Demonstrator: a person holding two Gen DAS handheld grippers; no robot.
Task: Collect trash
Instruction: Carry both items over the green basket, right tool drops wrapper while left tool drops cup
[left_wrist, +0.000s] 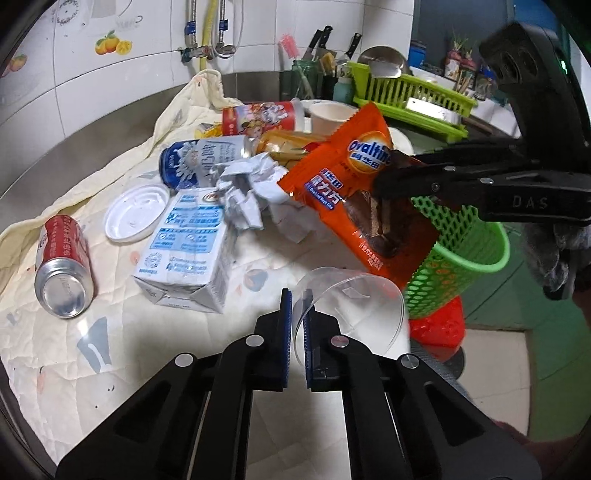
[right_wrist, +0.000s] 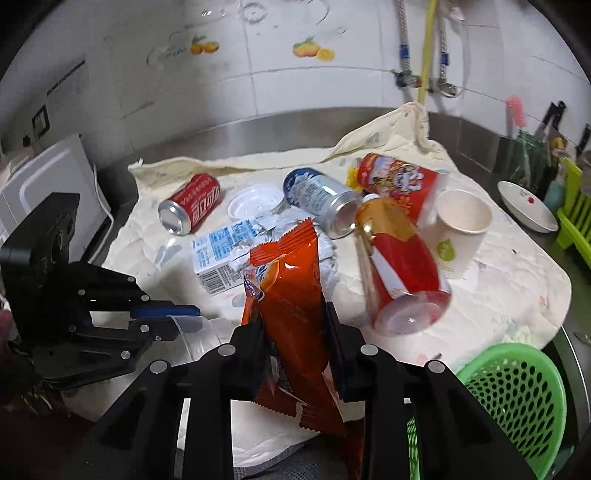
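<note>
My left gripper (left_wrist: 297, 306) is shut on the rim of a clear plastic cup (left_wrist: 354, 306), held above the cloth near the counter's front edge. My right gripper (right_wrist: 295, 325) is shut on an orange Ovaltine wrapper (right_wrist: 291, 295), lifted in the air; in the left wrist view the wrapper (left_wrist: 354, 184) hangs just left of the green mesh trash basket (left_wrist: 458, 251). On the cloth lie a red cola can (left_wrist: 62, 266), a milk carton (left_wrist: 192, 247), a blue can (left_wrist: 203, 162), crumpled paper (left_wrist: 255, 188) and a white lid (left_wrist: 136, 212).
A red snack tube (right_wrist: 399, 273), a red printed cup (right_wrist: 395, 173) and a paper cup (right_wrist: 458, 229) lie on the cream cloth (right_wrist: 517, 291). A white bowl (right_wrist: 528, 206) and green dish rack (left_wrist: 410, 96) stand at the right. A white appliance (right_wrist: 48, 184) is at the left.
</note>
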